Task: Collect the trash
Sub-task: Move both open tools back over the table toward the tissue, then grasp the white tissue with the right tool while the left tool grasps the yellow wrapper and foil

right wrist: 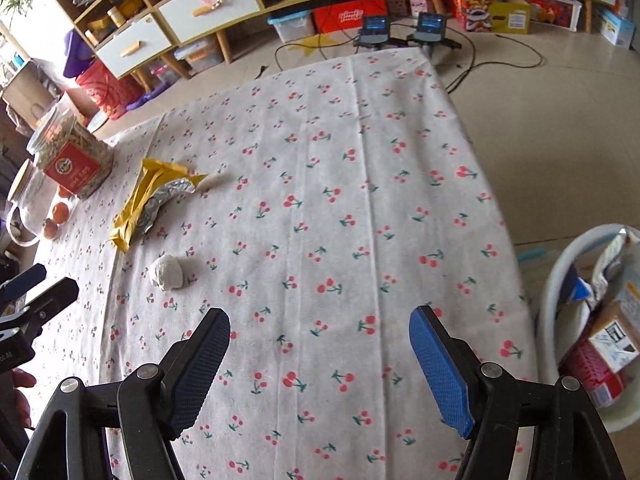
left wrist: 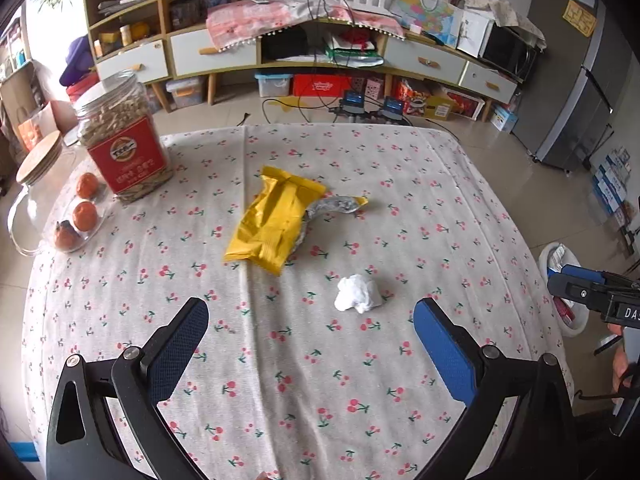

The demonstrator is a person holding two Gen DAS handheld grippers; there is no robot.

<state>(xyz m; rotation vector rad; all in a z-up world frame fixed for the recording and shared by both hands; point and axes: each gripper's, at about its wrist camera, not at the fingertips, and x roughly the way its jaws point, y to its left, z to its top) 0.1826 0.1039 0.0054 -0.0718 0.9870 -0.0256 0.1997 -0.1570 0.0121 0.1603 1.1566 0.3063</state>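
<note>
Left tongs (left wrist: 310,326): spread wide, nothing between the pads, hanging over the near part of the cloth; the black arms run off the bottom edge of the left wrist view.
Right tongs (right wrist: 319,334): spread too, nothing between them, over bare cloth on the bin side of the wrapper; lower arms cut off by the frame.
Hands: only a bit of fingers (left wrist: 620,364) shows at the edge of the left view, behind the right tongs' body; the rest is out of frame.
Wrapper (left wrist: 276,220): yellow, crumpled, flat near the middle of the cloth, foil lining curling out of its torn end; print too creased to read.
Tissue (left wrist: 359,293): white wad, nearer the tongs than the wrapper and apart from it, just ahead of the left tongs' blue pad (left wrist: 440,350).
Cloth (left wrist: 360,380): cherry print, covers the whole table; far edge drops beyond the wrapper.
Jar (left wrist: 122,136): red label, on the far side of the wrapper from the tissue, lid end cropped in the right wrist view.
Oranges (left wrist: 85,216): in a clear tray beside the jar, farther from the wrapper; tray rim hard to make out.
Bin (right wrist: 560,308): white, on the floor off the cloth's edge, well apart from the wrapper; packets and a box inside, half cut off by the frame.
</note>
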